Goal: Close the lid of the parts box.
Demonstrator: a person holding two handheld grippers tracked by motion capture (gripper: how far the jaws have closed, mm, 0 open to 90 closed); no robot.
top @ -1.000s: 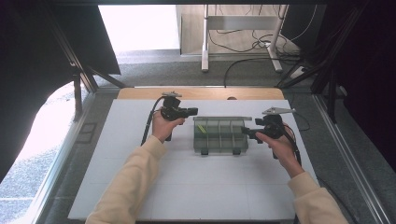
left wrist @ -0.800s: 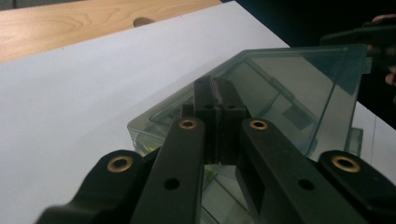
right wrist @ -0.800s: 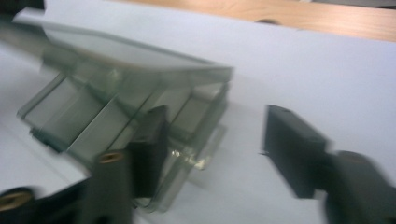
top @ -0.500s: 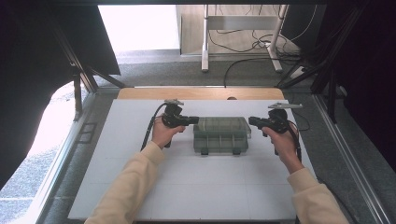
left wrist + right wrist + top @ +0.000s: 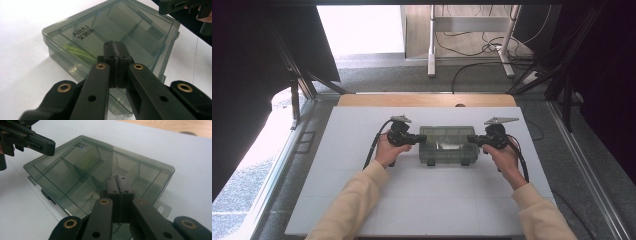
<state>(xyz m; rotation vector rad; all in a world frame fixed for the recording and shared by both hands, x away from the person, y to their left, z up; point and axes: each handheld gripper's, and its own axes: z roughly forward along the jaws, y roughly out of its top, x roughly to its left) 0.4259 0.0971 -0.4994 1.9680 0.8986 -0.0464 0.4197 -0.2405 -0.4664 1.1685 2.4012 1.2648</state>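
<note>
Forearms come in from the near edge of the white table board, one to each side of a translucent grey-green compartment box that lies flat at mid-board, lid down.

Left gripper: jaws pressed together, nothing between them. In the left gripper view the tip sits over the box's short end, just above the lid near the printed brand mark; I cannot tell whether it touches the plastic.

Right gripper: jaws have just been closing and now meet, nothing caught between them. In the right gripper view the tip hangs over the opposite short end of the box, the left gripper's black jaw visible beyond at the far corner.

Key relation: the box's long axis runs left to right across the board, and the two grippers point inward along that same axis, facing each other from either end. Neither hand is clearly nearer; both are at the ends, latches on the near long side between them.

Inside, dividers mark off several compartments; a pale green strip lies in the one nearest the left gripper.

Beyond the box: bare board, then a wooden table edge.
</note>
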